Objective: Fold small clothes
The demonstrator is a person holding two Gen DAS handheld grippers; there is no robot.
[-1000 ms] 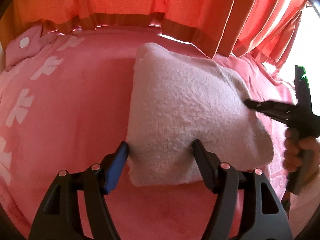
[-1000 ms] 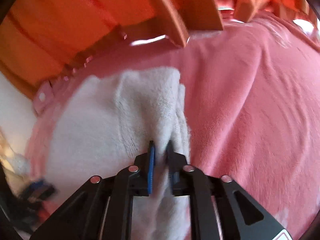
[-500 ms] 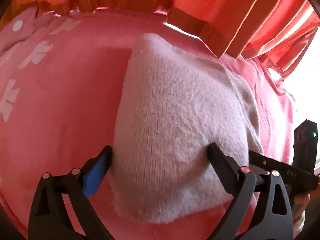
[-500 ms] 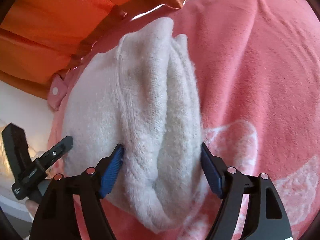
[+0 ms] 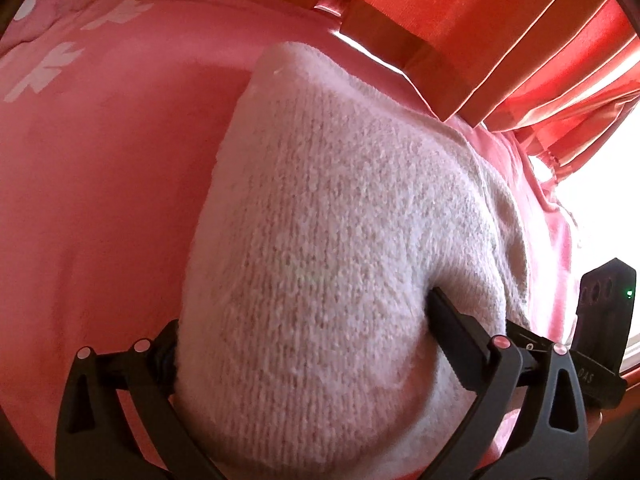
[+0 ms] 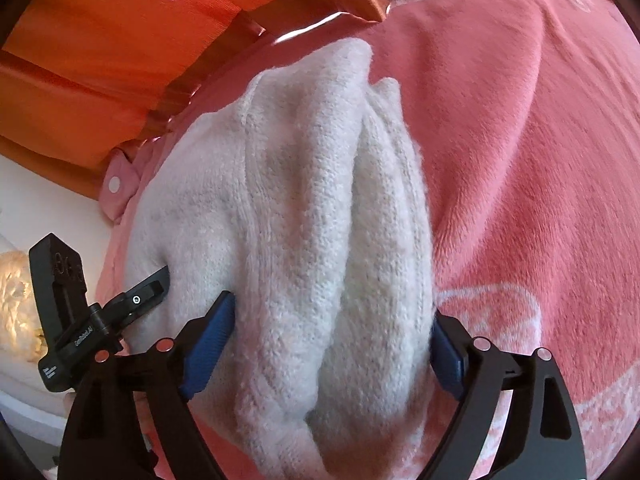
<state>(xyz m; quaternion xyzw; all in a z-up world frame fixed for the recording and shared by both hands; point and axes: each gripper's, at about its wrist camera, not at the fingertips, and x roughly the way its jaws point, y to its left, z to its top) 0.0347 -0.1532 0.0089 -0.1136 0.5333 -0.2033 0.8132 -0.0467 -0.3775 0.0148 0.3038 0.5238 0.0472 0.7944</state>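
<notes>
A pale pink-white knit garment (image 5: 332, 248) lies folded in a thick bundle on a pink blanket (image 5: 104, 184). My left gripper (image 5: 304, 336) is open, its fingers wide apart on either side of the bundle's near end, pressed into the knit. In the right wrist view the same garment (image 6: 312, 240) shows stacked folds. My right gripper (image 6: 332, 336) is open, its blue pads straddling the bundle's end. The left gripper (image 6: 156, 284) shows at the garment's far left side there.
Orange-red curtains (image 5: 460, 20) hang along the far edge of the bed. The pink blanket (image 6: 520, 140) has white flower prints. A bright window lies at the right. A white surface (image 6: 24, 208) lies beyond the bed's left edge.
My right gripper, shut on a fold a second ago, has opened and now straddles the bundle. My left gripper has pushed forward so the bundle fills its view.
</notes>
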